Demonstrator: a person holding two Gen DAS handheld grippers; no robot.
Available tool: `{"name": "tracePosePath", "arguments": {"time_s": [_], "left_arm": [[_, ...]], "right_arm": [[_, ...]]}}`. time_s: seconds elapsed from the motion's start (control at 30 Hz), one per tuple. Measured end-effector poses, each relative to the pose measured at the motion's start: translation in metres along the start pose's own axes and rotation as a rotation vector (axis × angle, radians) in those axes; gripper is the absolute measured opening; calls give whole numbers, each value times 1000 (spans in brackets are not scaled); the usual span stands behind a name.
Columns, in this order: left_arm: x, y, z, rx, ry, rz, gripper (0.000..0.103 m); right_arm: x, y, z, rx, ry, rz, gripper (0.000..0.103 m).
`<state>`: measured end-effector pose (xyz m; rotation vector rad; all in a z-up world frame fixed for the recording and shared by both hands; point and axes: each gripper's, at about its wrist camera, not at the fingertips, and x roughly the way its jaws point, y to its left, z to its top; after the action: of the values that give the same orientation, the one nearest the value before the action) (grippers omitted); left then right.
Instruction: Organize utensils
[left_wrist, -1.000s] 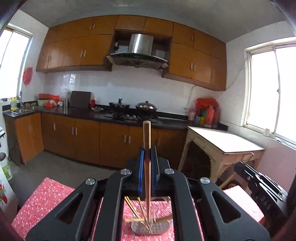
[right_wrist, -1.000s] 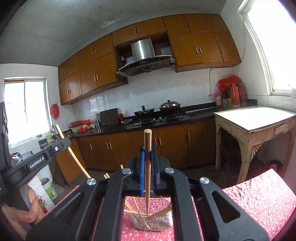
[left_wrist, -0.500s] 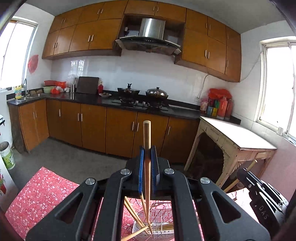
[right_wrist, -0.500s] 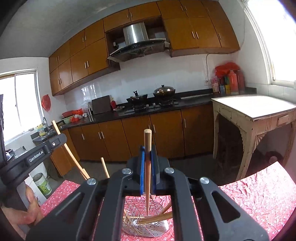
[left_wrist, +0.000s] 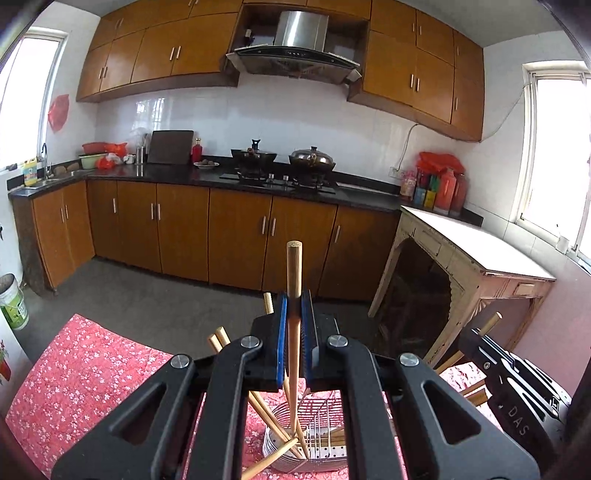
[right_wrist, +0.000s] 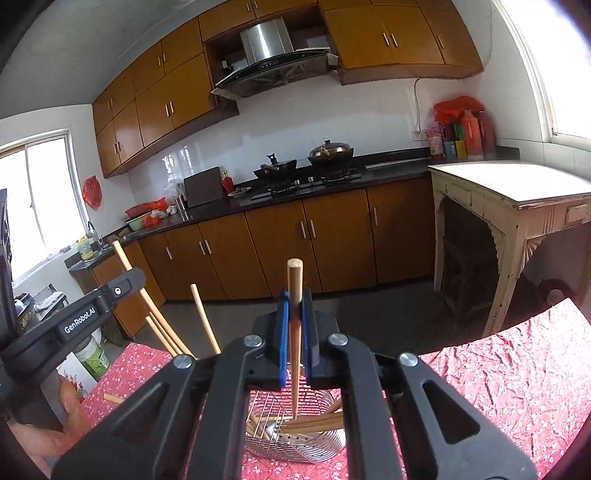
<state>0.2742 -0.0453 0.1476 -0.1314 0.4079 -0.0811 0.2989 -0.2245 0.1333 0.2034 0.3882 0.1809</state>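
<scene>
A wooden chopstick (left_wrist: 294, 332) stands clamped in the left claw (left_wrist: 294, 347), its tip inside the wire utensil basket (left_wrist: 325, 448). The right claw (right_wrist: 294, 345) pinches another chopstick (right_wrist: 294, 332) above that basket on the red floral bench (right_wrist: 509, 373).

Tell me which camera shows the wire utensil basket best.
The right wrist view: the wire basket shows its round rim and curved side, with chopsticks lying inside. The left wrist view catches only a narrow slice of the basket between the black linkage arms of the left hand-held gripper.
</scene>
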Motion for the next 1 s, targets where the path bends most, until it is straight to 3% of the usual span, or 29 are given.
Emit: {"name": "tracePosePath", "arguments": {"time_s": [0.3,0.4,0.43,0.47,0.53,0.6,0.8,1.0], "left_arm": [[6,-2,-3,16,40,-6,7],[4,-2,-3,11,44,-6,8],[2,-1,-2,9,46,-5,13],[-1,0,-1,7,45,-1,26],[-7,2,2,5,27,15,47],[-14,4,3,7,10,24,49],[-48,18,3,16,-28,21,66],[-92,41,-17,36,-74,14,87]], "right_arm": [[3,2,-5,-6,17,-12,8],[0,1,-6,-8,-3,-42,15],[-3,0,-5,-6,-13,-49,29],[-5,-1,-6,-5,-23,-54,40],[-12,-3,-5,-10,-38,-70,42],[-19,-7,-2,-7,-51,-79,46],[-60,-14,-3,-12,-128,-102,75],[-106,-13,-32,-39,-164,-99,99]]}}
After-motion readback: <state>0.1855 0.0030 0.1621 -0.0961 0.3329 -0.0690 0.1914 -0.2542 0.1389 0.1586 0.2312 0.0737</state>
